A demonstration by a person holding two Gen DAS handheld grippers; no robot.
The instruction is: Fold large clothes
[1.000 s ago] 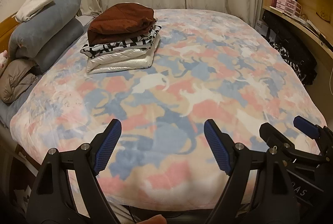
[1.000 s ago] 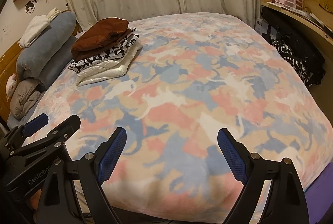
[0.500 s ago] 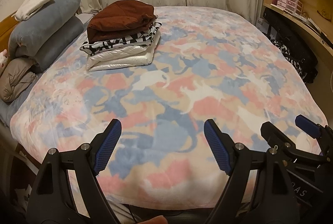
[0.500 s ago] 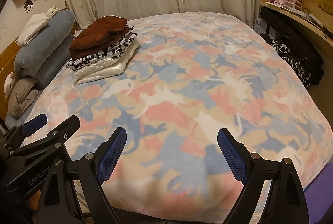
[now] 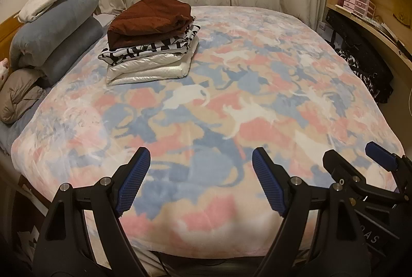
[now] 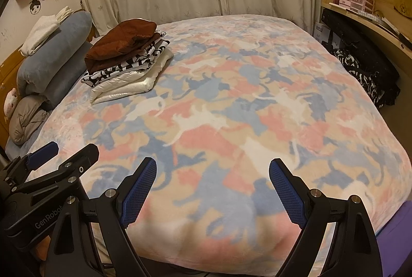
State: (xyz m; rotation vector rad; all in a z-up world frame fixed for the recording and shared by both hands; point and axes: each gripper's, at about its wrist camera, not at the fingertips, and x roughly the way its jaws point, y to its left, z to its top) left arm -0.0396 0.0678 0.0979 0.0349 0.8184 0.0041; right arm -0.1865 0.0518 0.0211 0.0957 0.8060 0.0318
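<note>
Three folded garments make a neat stack (image 5: 152,40) on the far left of the bed, on its fleece blanket (image 5: 231,109) printed with pink, blue and white cats: a rust-brown top, a black-and-white patterned piece, a shiny cream padded one beneath. Both the left claw (image 5: 199,181) and right claw (image 6: 212,195) stand spread, pinching nothing. "GenRobot" reads along the left claw's body.
</note>
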